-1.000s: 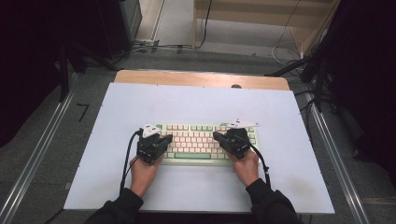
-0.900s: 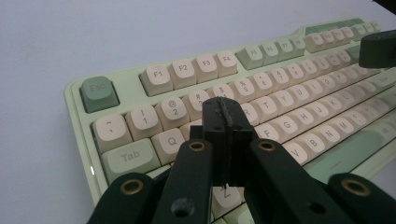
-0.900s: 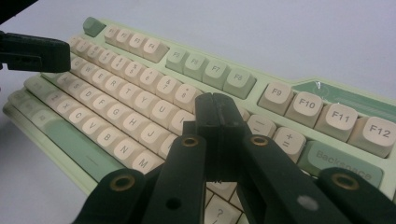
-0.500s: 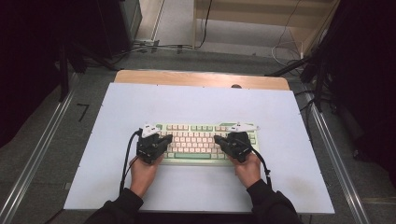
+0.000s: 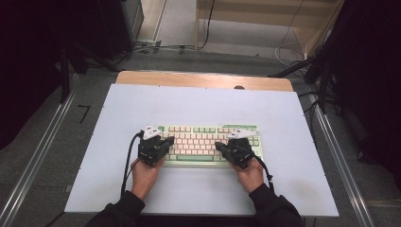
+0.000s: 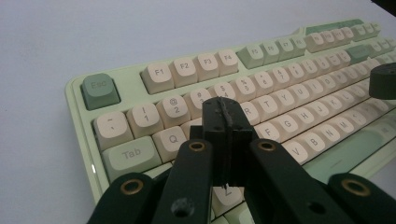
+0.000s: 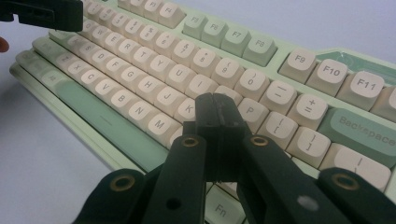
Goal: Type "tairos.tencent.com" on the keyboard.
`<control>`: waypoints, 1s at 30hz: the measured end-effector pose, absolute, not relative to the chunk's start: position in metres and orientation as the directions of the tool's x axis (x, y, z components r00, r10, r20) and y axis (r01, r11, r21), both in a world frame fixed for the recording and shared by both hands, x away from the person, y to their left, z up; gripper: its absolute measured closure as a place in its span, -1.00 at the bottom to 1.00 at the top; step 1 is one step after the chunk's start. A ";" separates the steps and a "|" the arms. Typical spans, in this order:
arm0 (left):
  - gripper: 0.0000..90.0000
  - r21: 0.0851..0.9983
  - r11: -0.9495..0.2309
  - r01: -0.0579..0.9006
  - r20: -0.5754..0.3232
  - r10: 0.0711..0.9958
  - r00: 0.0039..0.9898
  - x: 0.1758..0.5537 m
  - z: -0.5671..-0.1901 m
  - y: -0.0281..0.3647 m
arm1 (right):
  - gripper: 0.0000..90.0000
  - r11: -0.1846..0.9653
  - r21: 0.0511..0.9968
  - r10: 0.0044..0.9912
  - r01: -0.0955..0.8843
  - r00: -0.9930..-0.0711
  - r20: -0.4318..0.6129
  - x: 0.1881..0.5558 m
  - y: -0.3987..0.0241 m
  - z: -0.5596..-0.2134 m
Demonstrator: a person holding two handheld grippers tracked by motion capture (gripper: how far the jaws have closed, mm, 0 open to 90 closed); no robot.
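Now: two tools, one keyboard (image 5: 208, 142) on counter (image 5: 283, 118). Left tool (image 6: 225, 109) clenched, empty, tip over keys near W. Right tool (image 7: 215, 105) clenched, empty, tip over keys near L.

A lab recording bay.
White-topped table (image 5: 203, 101) on grey carpet, black curtains (image 5: 28, 56) left and right, loose cables (image 5: 283, 47) beyond, floor rails (image 5: 38, 156).

The pale green plastic keyboard (image 5: 208, 144) carries cream keys and darker green keys; around the keyboard, the flat table top (image 5: 198, 104) is white.
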State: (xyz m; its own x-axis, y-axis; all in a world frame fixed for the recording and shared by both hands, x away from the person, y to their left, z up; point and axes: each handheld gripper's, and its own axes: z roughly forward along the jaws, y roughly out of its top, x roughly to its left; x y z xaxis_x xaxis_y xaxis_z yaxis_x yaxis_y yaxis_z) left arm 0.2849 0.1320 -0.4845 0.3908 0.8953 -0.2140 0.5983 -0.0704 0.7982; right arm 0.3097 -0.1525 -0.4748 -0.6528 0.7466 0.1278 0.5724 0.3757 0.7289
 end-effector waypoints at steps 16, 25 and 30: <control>1.00 0.795 -0.076 0.602 -0.211 0.896 0.392 0.285 -0.485 0.131 | 0.94 0.398 0.708 0.741 0.583 -0.659 0.125 0.306 -0.154 -0.479; 1.00 0.794 -0.077 0.602 -0.211 0.895 0.393 0.285 -0.486 0.130 | 0.94 0.429 0.685 0.739 0.589 -0.665 0.109 0.307 -0.150 -0.484; 1.00 0.795 -0.072 0.602 -0.214 0.896 0.390 0.285 -0.485 0.130 | 0.94 0.403 0.710 0.741 0.577 -0.662 0.117 0.306 -0.153 -0.480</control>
State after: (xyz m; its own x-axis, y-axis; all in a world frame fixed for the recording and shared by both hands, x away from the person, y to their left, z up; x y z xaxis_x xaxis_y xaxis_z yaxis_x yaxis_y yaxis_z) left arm 0.2846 0.1304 -0.4854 0.3896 0.8959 -0.2137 0.6019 -0.0721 0.7954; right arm 0.3058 -0.1526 -0.4798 -0.6616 0.7407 0.1174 0.5772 0.4030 0.7103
